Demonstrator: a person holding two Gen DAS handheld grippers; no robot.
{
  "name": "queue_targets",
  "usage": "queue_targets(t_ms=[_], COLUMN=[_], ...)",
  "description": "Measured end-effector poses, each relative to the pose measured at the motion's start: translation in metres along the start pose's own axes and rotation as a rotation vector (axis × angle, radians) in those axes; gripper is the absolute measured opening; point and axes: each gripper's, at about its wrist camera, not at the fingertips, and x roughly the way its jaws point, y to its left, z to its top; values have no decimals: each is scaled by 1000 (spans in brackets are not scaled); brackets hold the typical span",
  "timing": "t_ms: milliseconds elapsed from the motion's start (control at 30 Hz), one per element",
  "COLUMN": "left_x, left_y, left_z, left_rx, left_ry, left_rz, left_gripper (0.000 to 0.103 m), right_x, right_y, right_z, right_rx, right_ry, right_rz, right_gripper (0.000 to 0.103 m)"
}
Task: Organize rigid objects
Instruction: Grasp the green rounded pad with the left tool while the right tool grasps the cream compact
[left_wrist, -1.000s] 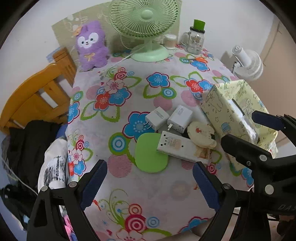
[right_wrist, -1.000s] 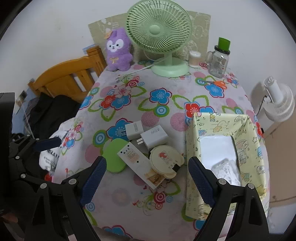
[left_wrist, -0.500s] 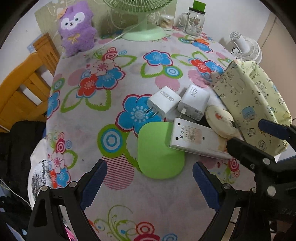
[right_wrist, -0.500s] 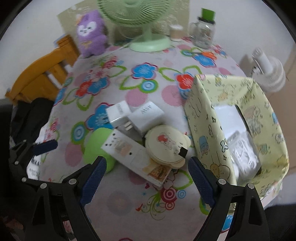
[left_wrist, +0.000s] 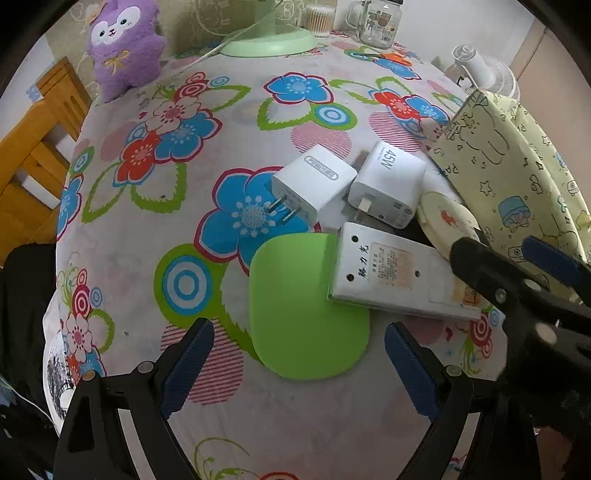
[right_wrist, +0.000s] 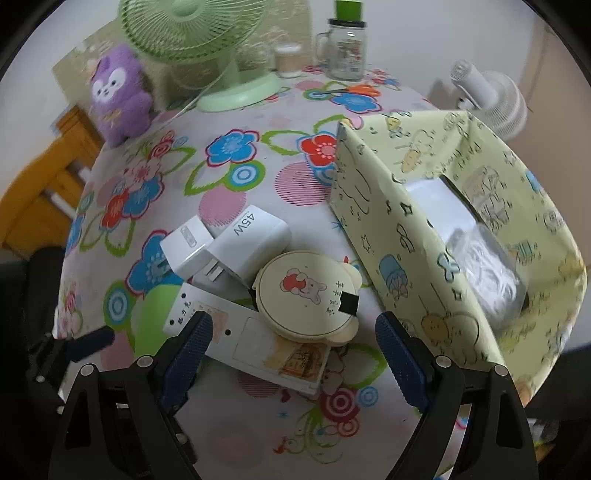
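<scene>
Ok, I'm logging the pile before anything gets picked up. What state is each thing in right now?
left tool: open, empty, above the green pad
right tool: open, empty
green pad: flat, its right edge under the white strip
white strip: underside up, tilted on the pile
round case: shut, resting on the strip
pronged charger: lying on its side
45W charger: lying flat
yellow box: open-topped

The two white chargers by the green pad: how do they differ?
The 45W charger is larger than the pronged charger. Its prongs look folded or hidden; the pronged charger's two stick out toward the green pad. It lies nearer the yellow fabric box. Both are white, lying flat.
</scene>
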Motion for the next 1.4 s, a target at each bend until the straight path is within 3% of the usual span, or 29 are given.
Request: queue_targets(t_ms=[500,733,1000,1100,1400], left_x=[20,24,26,27,31], left_y=[-11,-19,-16,-11,-1], left_z=[4,2,6,9,19], left_rx=[45,70,16,11,9], left_ry=[21,11,34,39,35], left_rz=[-18,39,58,60,58], left_gripper=[95,95,95,95,95], right_x=[25,35,52,60,58], right_y=[-10,-9,-9,-11,-14], right_z=[-7,-2,9,12,14], right_rx=[195,205,231,244,210], right_ry=[-4,4,24,40,38], right_rz=[-96,-99,-109,-91,-113], right_gripper=[90,90,90,82,81])
